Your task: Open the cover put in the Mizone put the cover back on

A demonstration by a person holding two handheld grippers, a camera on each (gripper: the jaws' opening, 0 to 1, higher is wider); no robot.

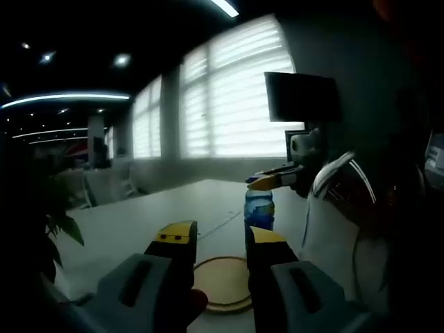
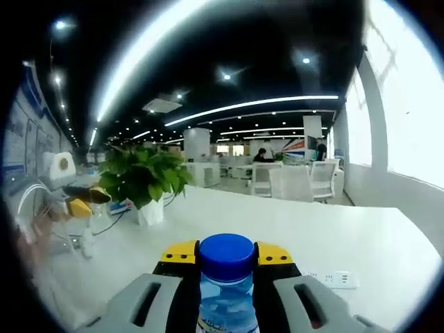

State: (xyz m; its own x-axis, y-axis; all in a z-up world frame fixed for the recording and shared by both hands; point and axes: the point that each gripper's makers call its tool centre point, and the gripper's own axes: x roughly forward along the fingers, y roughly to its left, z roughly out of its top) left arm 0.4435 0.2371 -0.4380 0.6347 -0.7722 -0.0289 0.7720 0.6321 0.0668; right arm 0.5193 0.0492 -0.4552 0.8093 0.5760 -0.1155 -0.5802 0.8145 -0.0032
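While the right gripper [image 2: 227, 267] pinches a clear plastic Mizone bottle [image 2: 225, 295] just under its round blue cap [image 2: 226, 255], its yellow-tipped jaws press the bottle's neck from both sides above the white table [image 2: 333, 236]. From the left gripper view the same bottle [image 1: 259, 208] stands beyond a flat round wooden lid [image 1: 223, 281], possibly a board, partly hidden by the left gripper [image 1: 218, 239], whose jaws stand spread and empty. A leafy potted plant [image 2: 144, 182] and a white power strip [image 2: 334, 279] sit on the table.
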